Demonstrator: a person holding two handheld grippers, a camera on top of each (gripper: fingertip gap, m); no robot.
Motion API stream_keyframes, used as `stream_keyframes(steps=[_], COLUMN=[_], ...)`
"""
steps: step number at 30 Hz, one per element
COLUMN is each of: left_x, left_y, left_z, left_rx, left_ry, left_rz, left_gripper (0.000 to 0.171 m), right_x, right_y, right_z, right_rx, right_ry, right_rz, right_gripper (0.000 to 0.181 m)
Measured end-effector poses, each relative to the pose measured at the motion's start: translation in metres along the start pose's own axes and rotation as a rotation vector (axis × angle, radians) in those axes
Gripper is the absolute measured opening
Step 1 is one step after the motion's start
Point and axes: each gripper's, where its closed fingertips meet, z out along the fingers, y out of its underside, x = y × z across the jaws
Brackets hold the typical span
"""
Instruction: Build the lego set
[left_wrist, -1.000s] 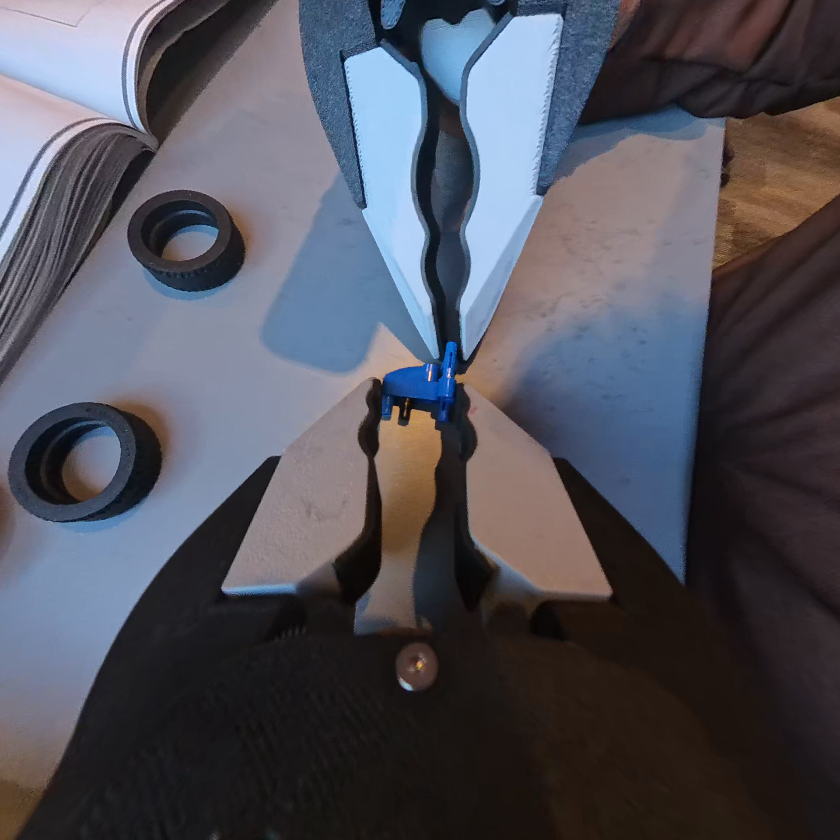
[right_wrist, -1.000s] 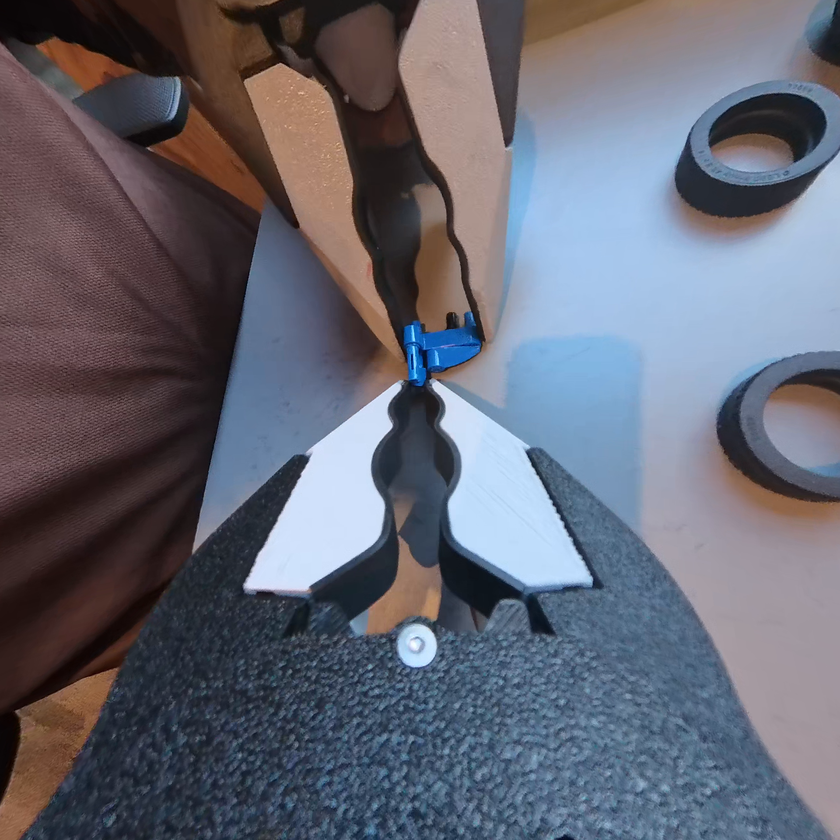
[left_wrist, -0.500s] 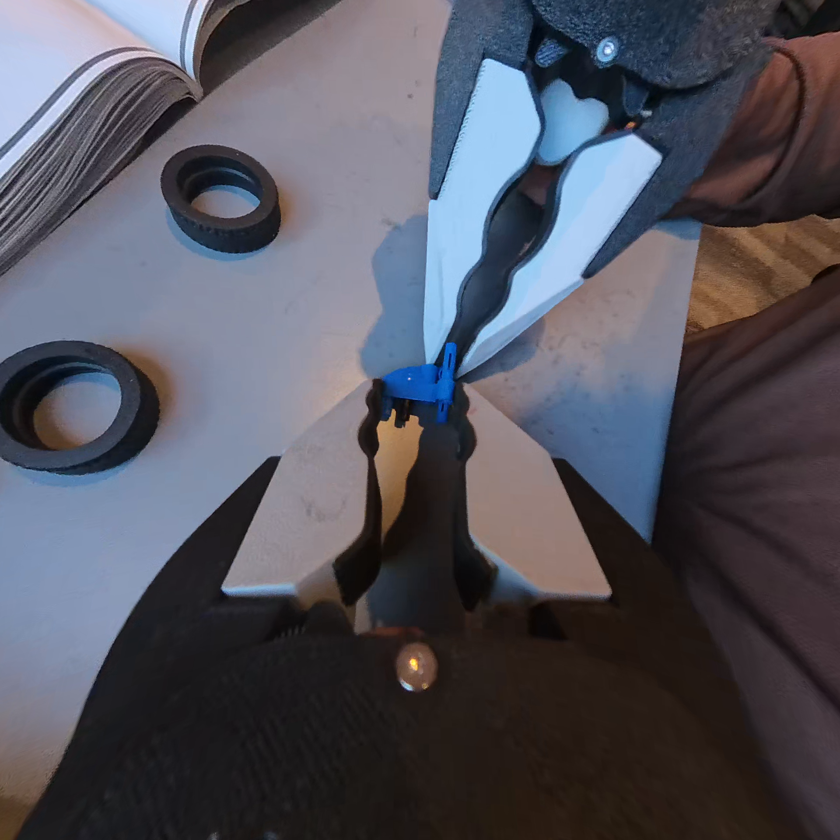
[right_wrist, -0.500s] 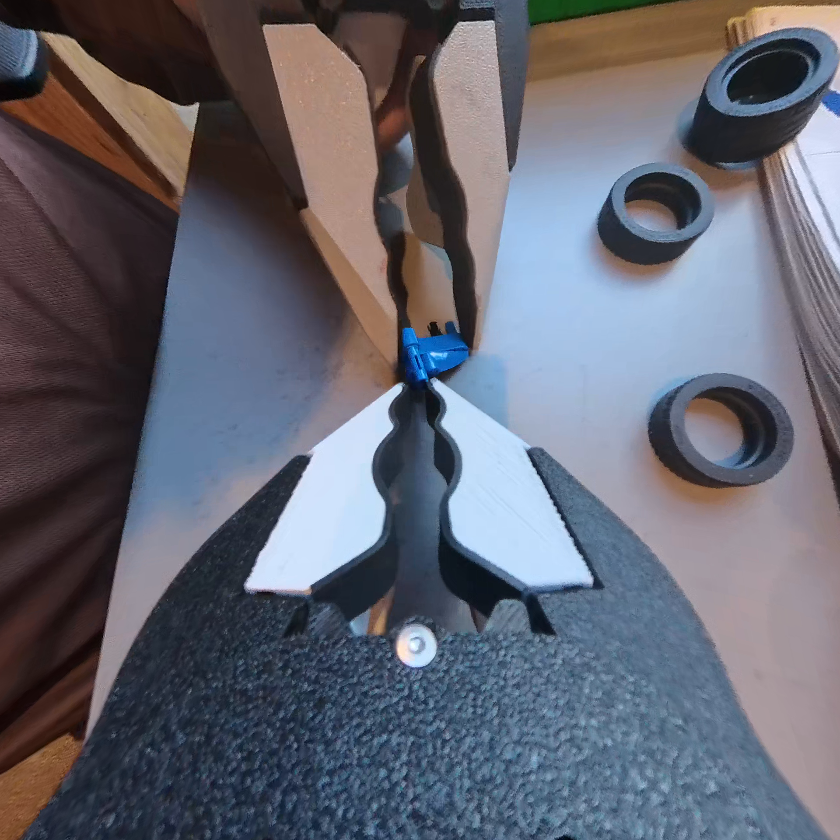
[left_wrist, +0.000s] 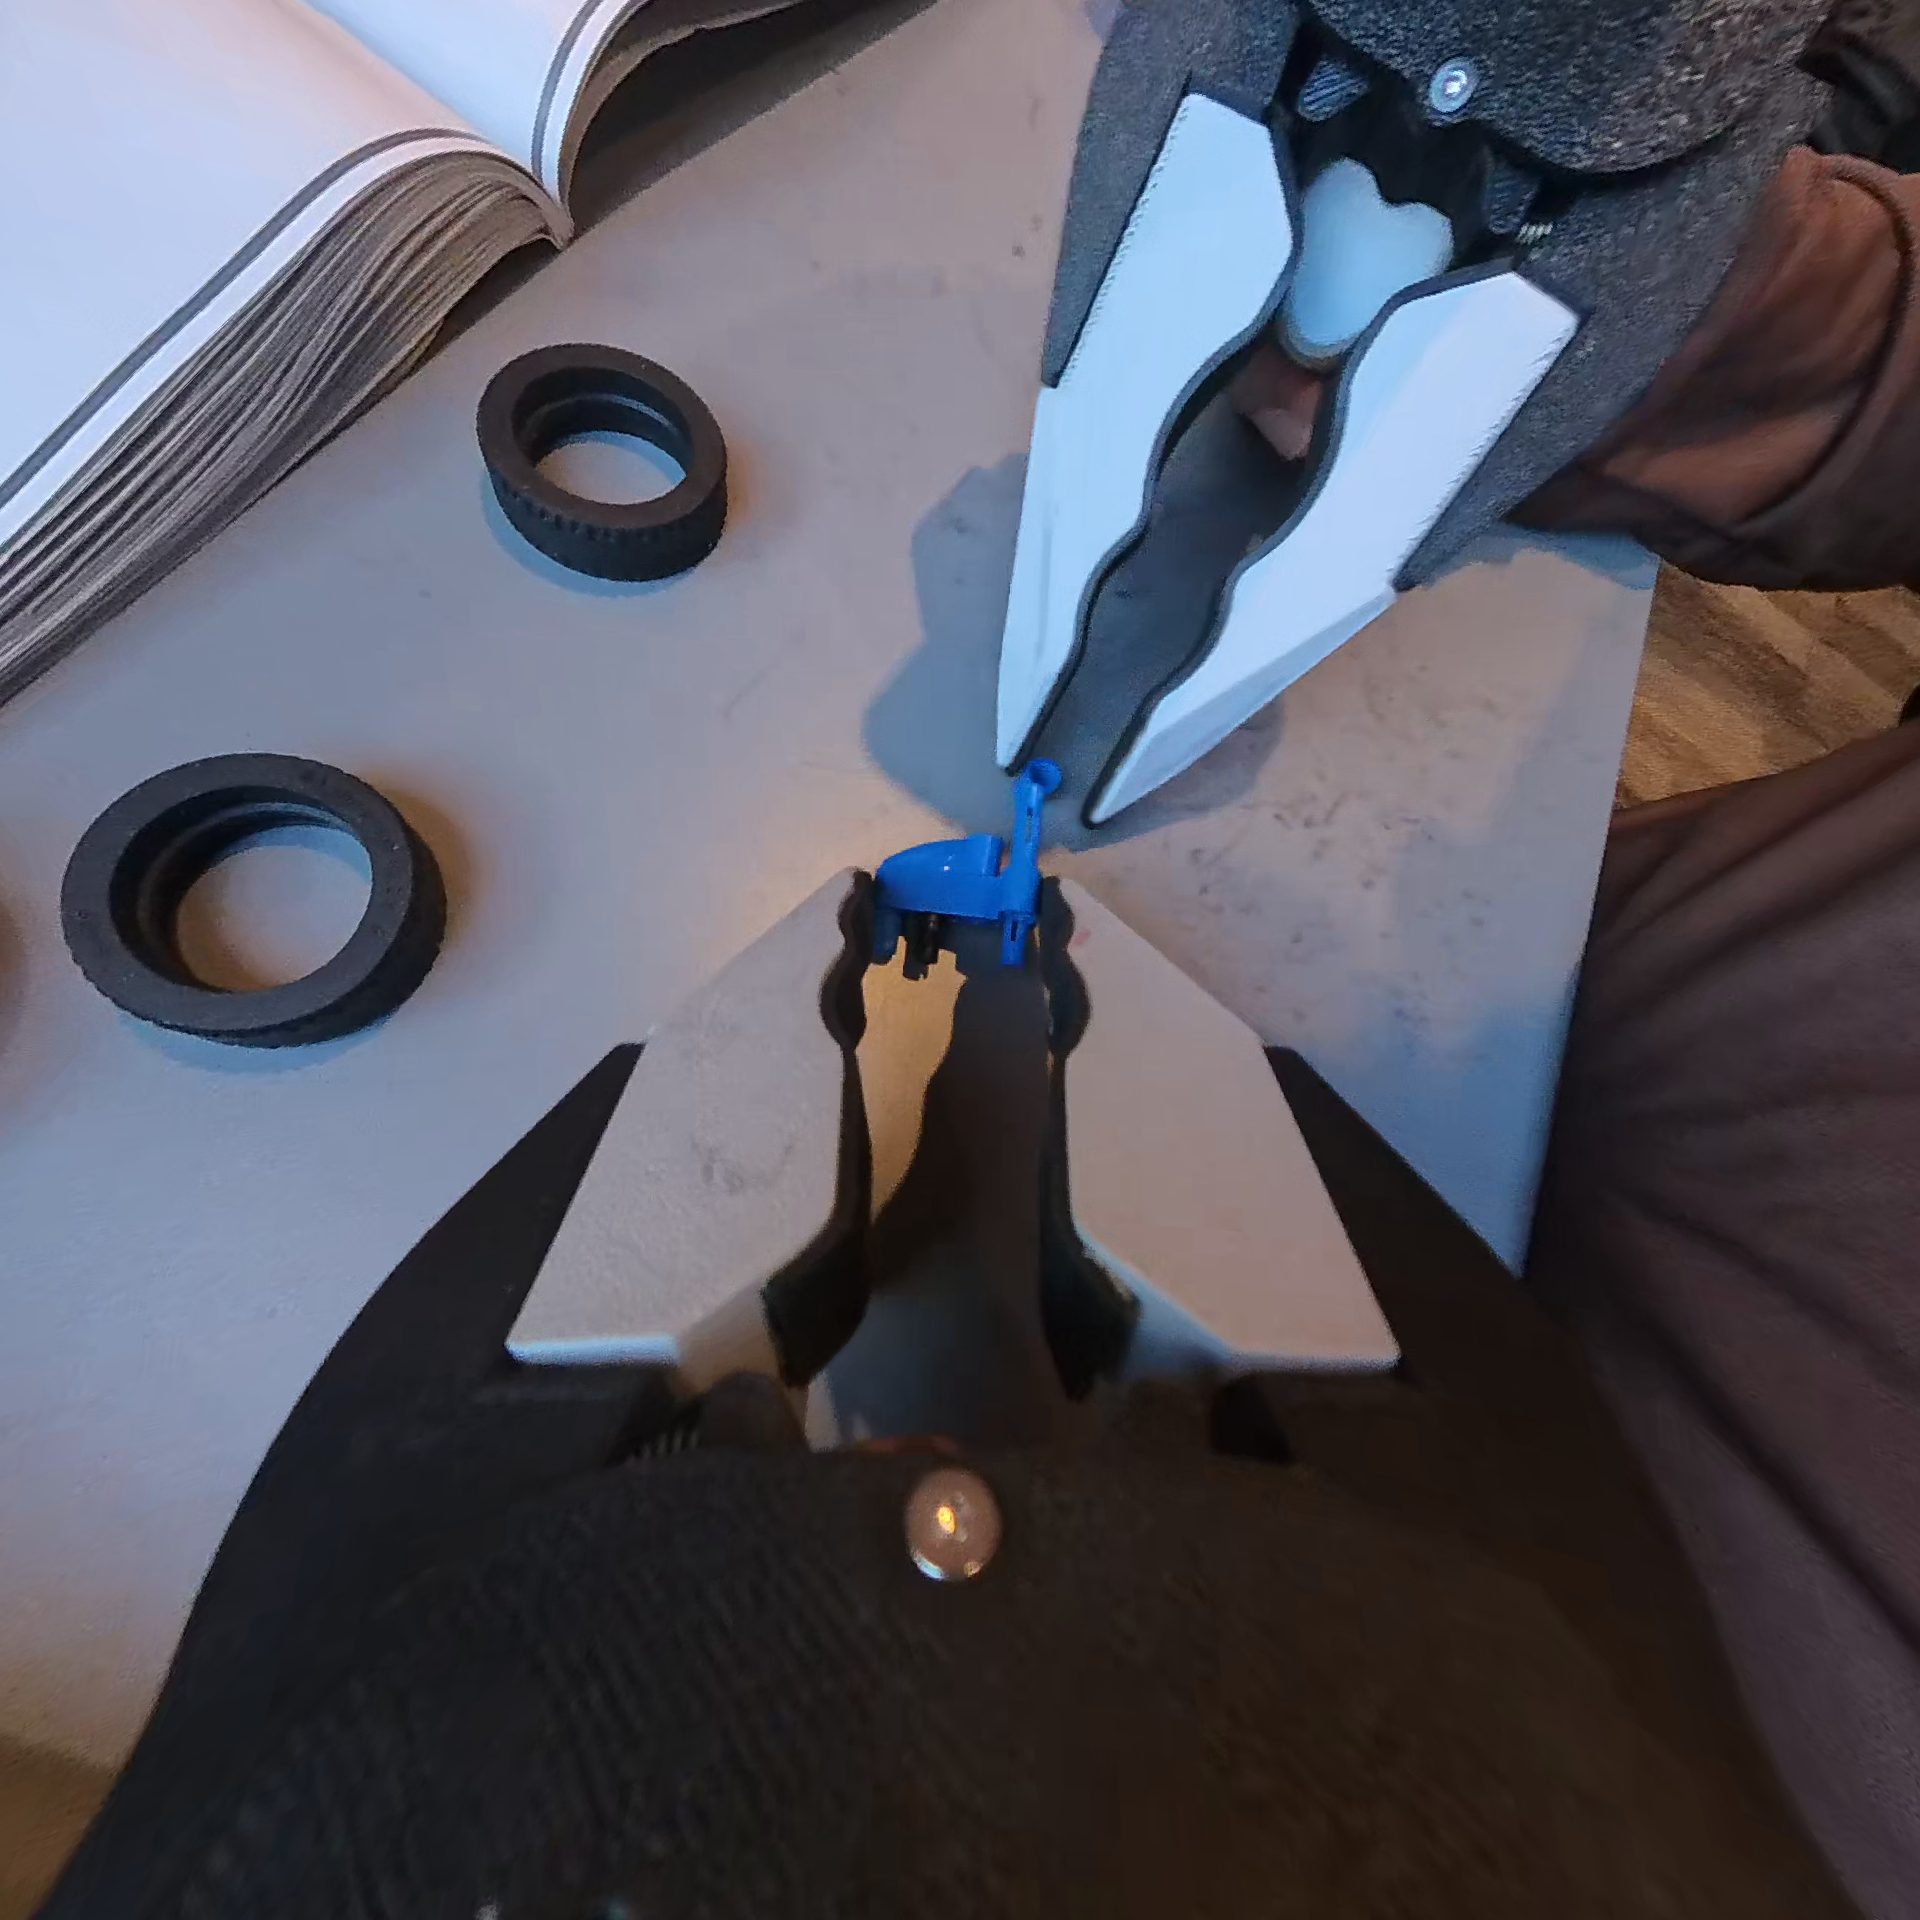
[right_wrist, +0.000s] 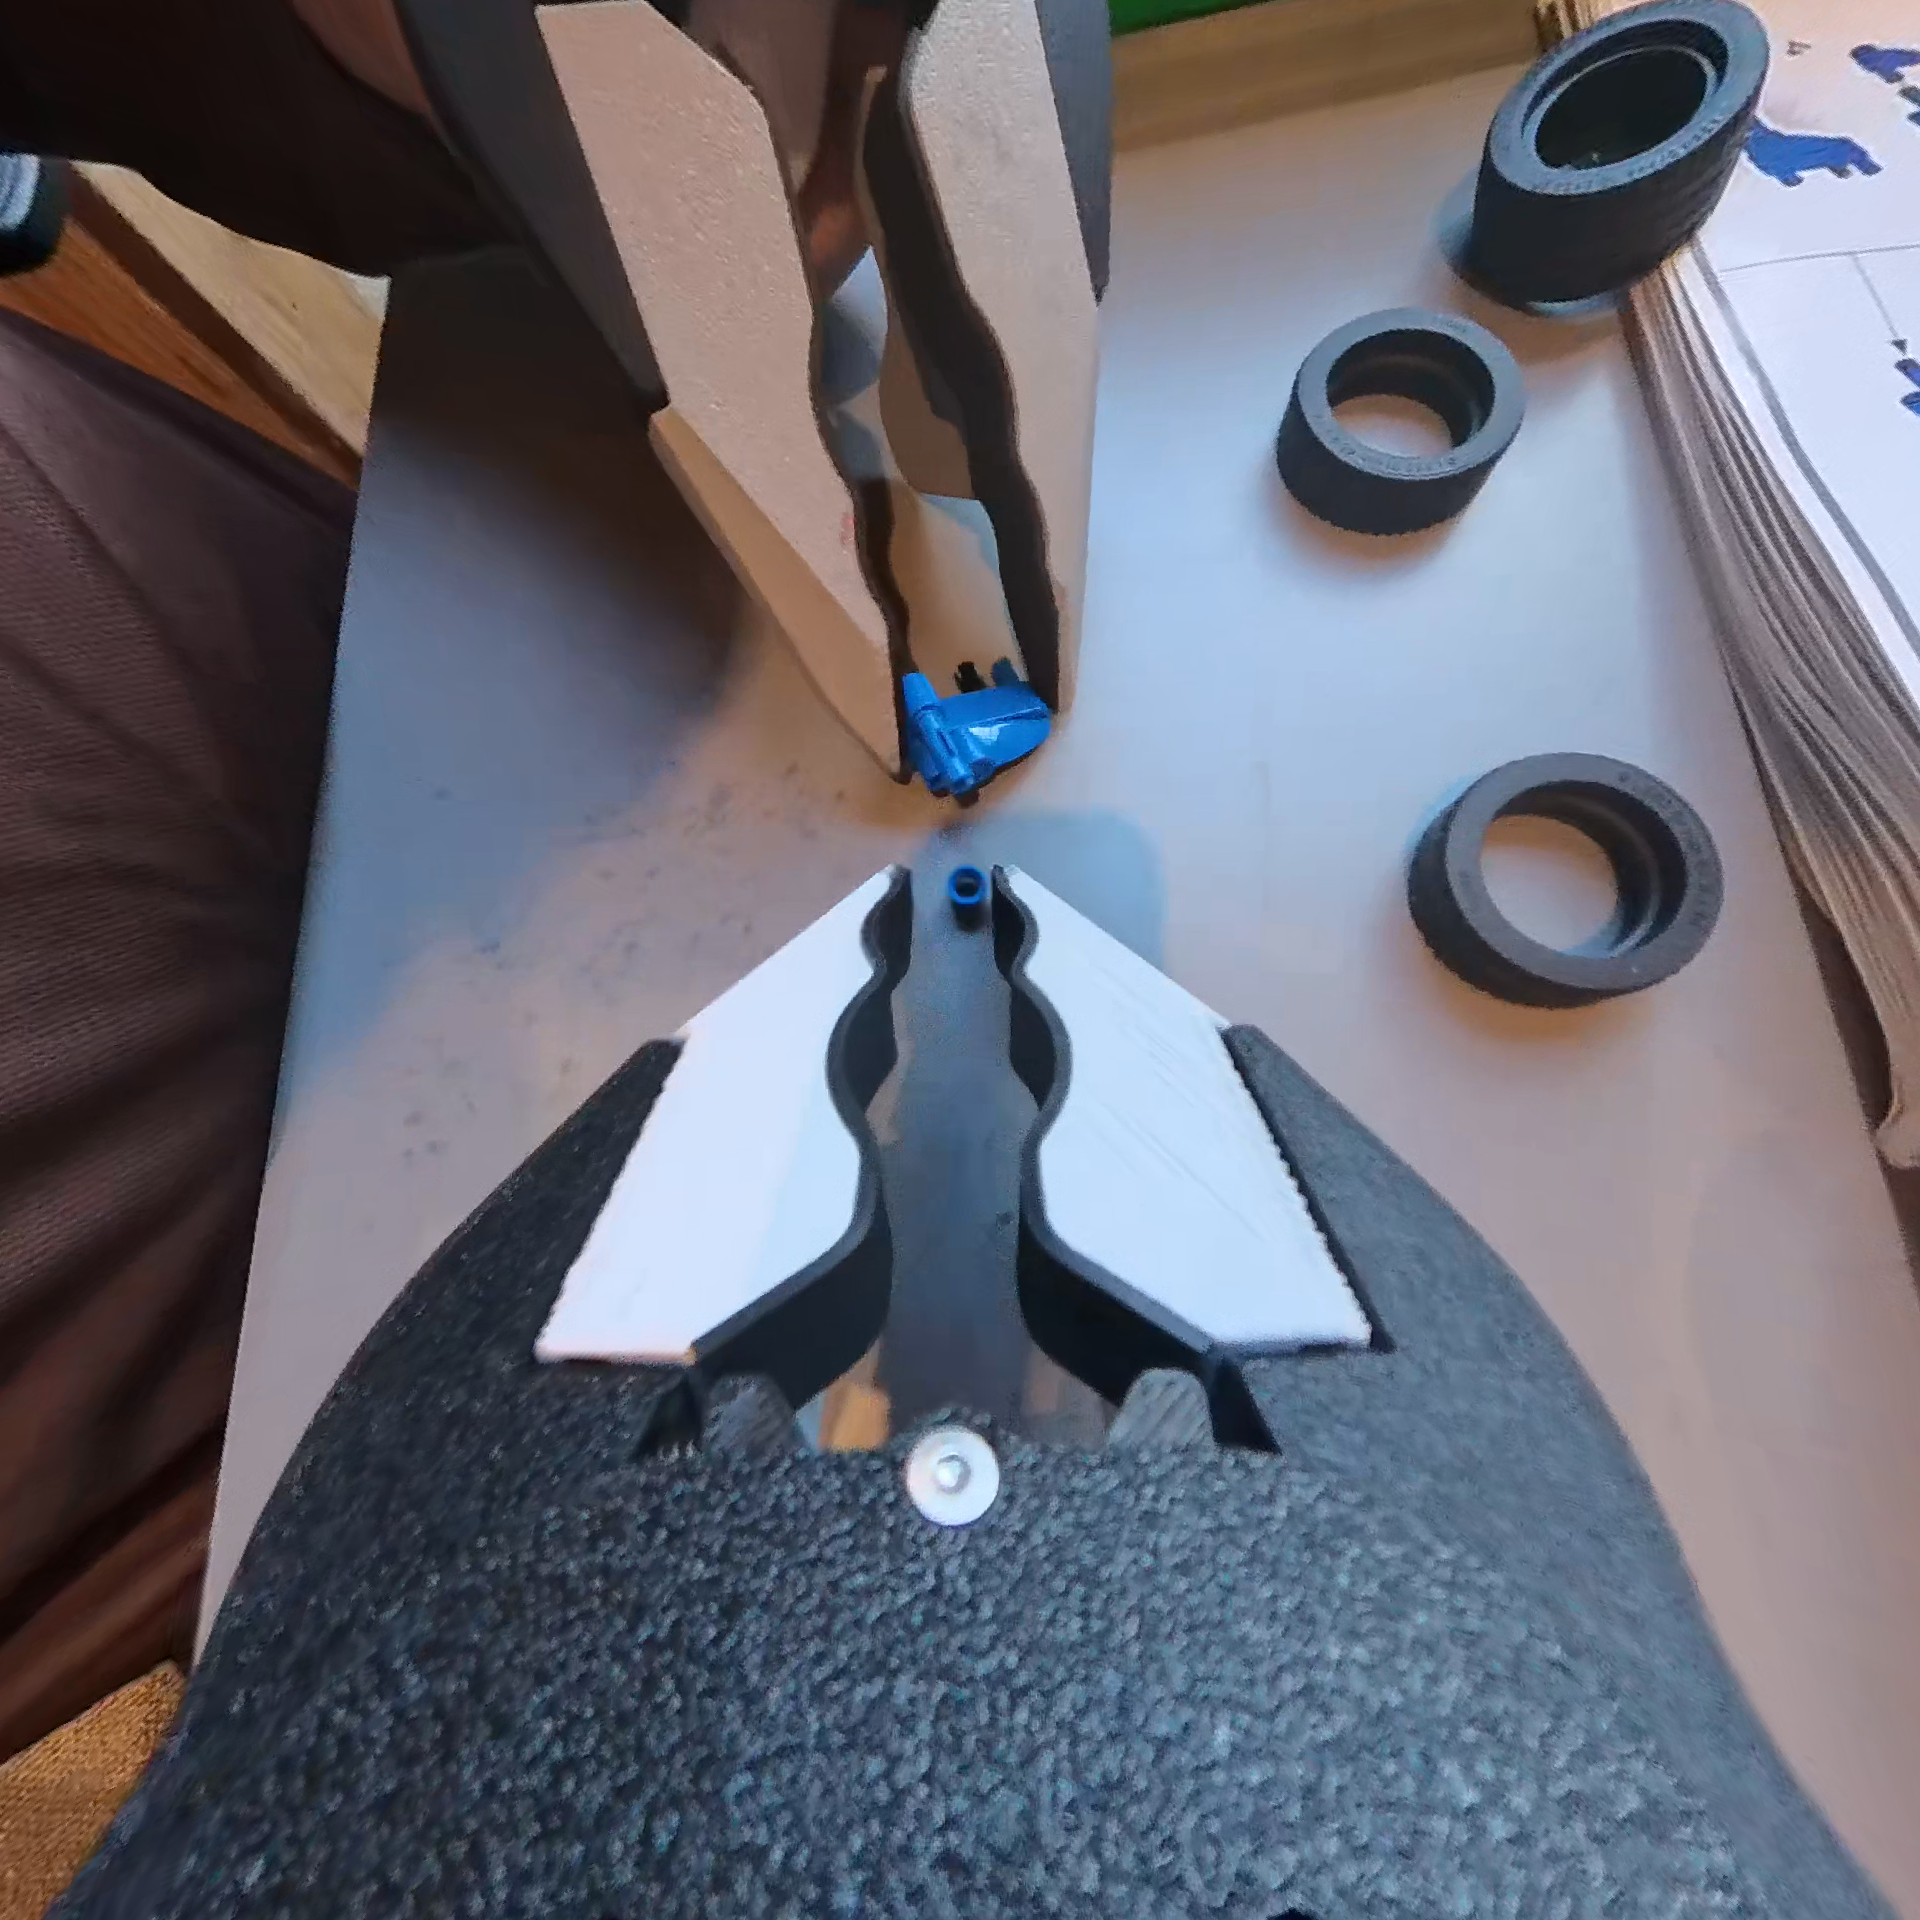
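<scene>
**Blue piece pinched in my left gripper, right gripper slack at its tip**

From my left wrist, my left gripper (left_wrist: 951, 914) is closed onto the small blue lego piece (left_wrist: 956, 883), which sits clamped between the two fingertips just above the pale grey table (left_wrist: 520, 675). A thin blue pin on the piece sticks up toward my right gripper (left_wrist: 1049, 790), whose white fingers (left_wrist: 1132, 436) point down at it from the upper right with a narrow gap between the tips; the top of the pin lies in that gap, and I can't tell whether it touches either tip. Two black rubber tyres (left_wrist: 601, 462) lie flat on the table to the left, and an open instruction book (left_wrist: 208, 187) fills the upper left corner. A brown sleeve (left_wrist: 1766, 364) shows behind the right gripper.

From my right wrist, my right gripper (right_wrist: 948, 888) stands a little apart, clamping nothing; the round end of the blue pin (right_wrist: 966, 888) shows between the tips. Across from it, my left gripper (right_wrist: 977, 727) pinches the blue piece (right_wrist: 977, 732) at its tips. Three black tyres (right_wrist: 1564, 883) rest to the right, one leaning on the book (right_wrist: 1818, 468), and brown fabric (right_wrist: 125, 831) covers the left side.
</scene>
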Motion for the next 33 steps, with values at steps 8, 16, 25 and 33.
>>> stream_keyframes(steps=[8,16,25,33], left_x=[-0.002,0.0,-0.002,0.003], left_y=[-0.001,-0.004,-0.014,-0.023], left_z=[0.0,0.002,-0.001,-0.001], left_rx=[0.001,-0.086,-0.238,-0.236], left_ry=[-0.018,-0.019,-0.145,-0.144], left_rz=[-0.011,0.055,0.341,0.377], left_gripper=[0.029,0.029,0.029,0.029], right_x=[0.001,0.005,0.004,0.002], right_y=[-0.002,-0.024,-0.02,-0.027], right_z=[-0.01,-0.01,-0.008,-0.022], right_rx=[0.049,0.082,0.082,0.178], right_ry=[-0.014,0.175,0.149,0.104], right_rz=[0.017,-0.259,-0.216,-0.128], right_gripper=[0.025,0.019,0.003,0.007])
